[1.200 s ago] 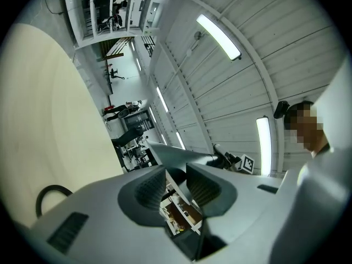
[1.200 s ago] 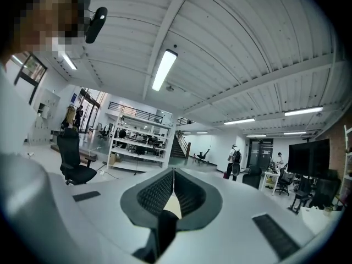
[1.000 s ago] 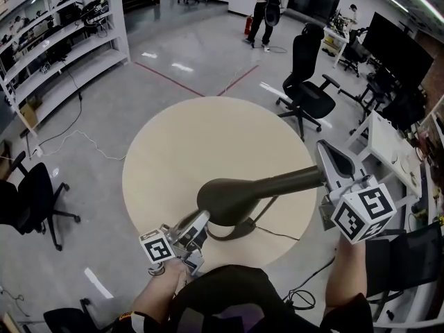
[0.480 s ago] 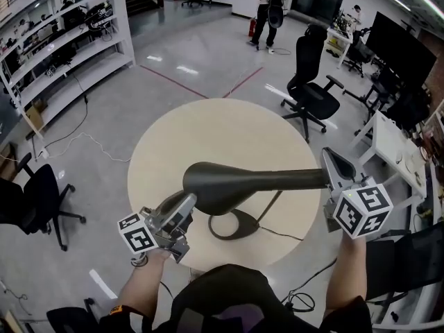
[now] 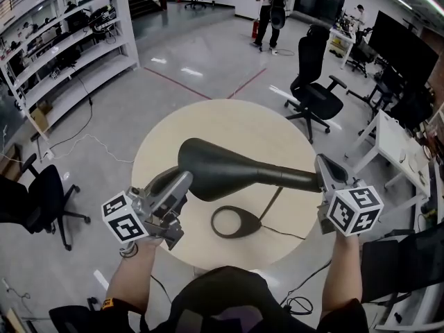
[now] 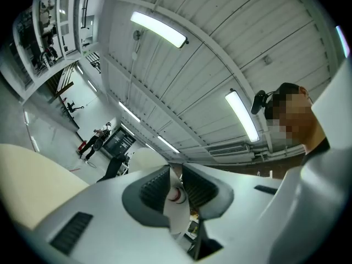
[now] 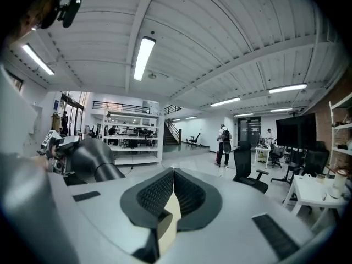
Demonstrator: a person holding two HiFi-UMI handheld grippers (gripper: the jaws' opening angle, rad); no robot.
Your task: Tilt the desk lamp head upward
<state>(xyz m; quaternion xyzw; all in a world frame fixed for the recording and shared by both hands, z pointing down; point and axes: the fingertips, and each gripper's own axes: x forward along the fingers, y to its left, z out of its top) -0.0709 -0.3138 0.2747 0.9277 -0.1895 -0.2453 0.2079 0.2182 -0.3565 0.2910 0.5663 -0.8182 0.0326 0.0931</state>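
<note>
Desk lamp head, a matte dark teardrop tapering to a slim neck, sits mid-frame over the round pale table.
My left gripper is at its wide end's underside, jaws closing with nothing between them. My right gripper, jaws together and empty, is beside the neck's end at right. The oval base and cord lie below, with an office chair upper right, shelving upper left and glossy grey floor.

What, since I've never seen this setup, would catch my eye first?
The dark desk lamp head stretches across the head view's middle, above the round beige table where its ring base sits. Marker-cubed grippers flank it: the left gripper by the wide end, jaws closing with nothing between them, the right gripper at the arm's end, shut.
</note>
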